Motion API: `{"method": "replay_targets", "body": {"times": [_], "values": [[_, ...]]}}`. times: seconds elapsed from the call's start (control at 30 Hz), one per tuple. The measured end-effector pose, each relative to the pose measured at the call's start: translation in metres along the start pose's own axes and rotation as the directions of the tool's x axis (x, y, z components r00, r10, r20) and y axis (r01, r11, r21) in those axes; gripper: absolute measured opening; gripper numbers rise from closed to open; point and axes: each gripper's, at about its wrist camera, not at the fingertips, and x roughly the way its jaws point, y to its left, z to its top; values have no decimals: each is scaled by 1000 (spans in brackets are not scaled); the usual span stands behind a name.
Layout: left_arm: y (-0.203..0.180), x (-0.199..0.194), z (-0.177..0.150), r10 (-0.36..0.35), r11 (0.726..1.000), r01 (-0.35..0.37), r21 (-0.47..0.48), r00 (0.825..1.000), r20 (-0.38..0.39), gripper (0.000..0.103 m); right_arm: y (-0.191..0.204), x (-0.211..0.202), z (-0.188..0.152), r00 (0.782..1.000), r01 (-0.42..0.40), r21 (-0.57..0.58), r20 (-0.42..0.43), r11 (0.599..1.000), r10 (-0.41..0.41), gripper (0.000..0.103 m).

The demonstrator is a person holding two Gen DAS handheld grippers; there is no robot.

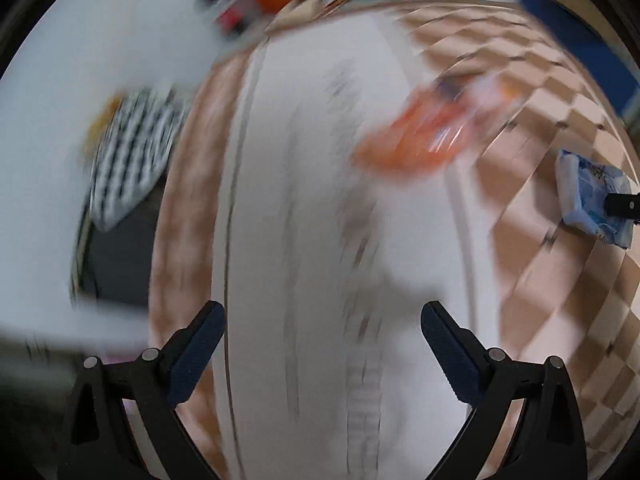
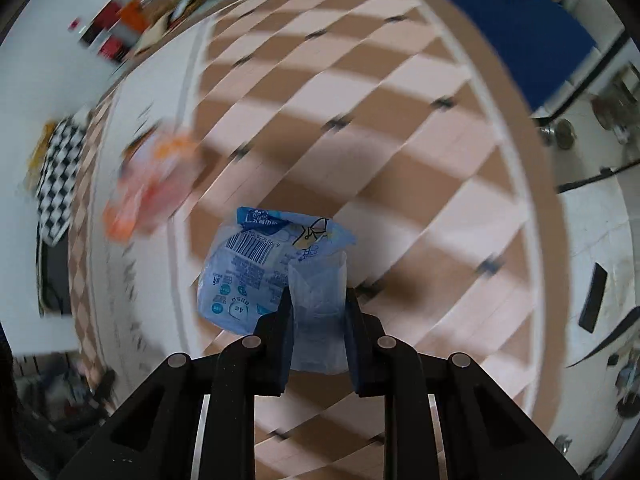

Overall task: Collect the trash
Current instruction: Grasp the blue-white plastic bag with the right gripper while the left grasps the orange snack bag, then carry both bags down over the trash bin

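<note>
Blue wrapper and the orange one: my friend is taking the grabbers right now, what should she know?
Right gripper: shut on the blue plastic wrapper, held above the checkered floor.
Left gripper: open, empty, picture blurred.
Orange wrapper: lying on the floor beside a white strip, not picked up.
Done: blue wrapper grabbed.
Left: drop it in the trash, no bin in view; then get the orange one.

It looks like a room in a home, seen down at the floor. A play mat (image 2: 400, 152) in brown and pink checks covers most of the floor, with a white border. Far to the left, boxes and packets (image 2: 132, 20) are heaped against the white wall. A black and white checked cloth (image 2: 56, 184) lies at the left.
</note>
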Motion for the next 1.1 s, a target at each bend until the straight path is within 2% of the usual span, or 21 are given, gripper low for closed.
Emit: {"method": "replay_targets", "body": {"times": [0.1,0.17,0.3,0.4,0.47,0.5,0.57,0.63,0.67,0.73,0.93,1.1], "values": [[-28,7,45,13,981,-24,194,998,54,100,-28,-2,22,1000,14,30,-2,999,-14,23],[-43,15,65,10,958,-24,285,999,51,100,-39,-1,36,1000,18,47,-7,999,-18,23],[-63,33,87,-7,917,0,398,1000,17,100,-51,8,55,999,7,59,-45,998,-4,23],[-60,44,100,-13,914,15,405,1000,-10,99,-51,20,63,998,2,70,-62,998,3,23],[-59,47,107,-33,917,42,396,999,-31,85,-43,27,67,998,5,75,-63,997,0,23],[-60,49,107,-37,919,51,391,998,-44,74,-43,28,69,998,5,78,-64,997,0,23],[-61,53,109,-54,922,75,379,996,-65,67,-40,28,70,998,5,80,-63,997,0,23],[-62,56,112,-65,924,89,373,995,-76,50,-37,27,71,998,7,75,-62,997,-2,23],[-63,57,112,-70,924,94,371,994,-80,48,-36,26,71,998,7,71,-61,997,-3,23],[-62,56,111,-86,924,111,366,993,-84,37,-32,27,72,998,10,63,-60,998,-6,23],[-58,52,110,-132,929,152,338,988,-82,23,-27,24,70,998,9,42,-55,999,-7,23],[-47,42,106,-151,945,161,286,987,-57,21,-22,18,62,999,5,26,-41,1000,-3,23]]}}
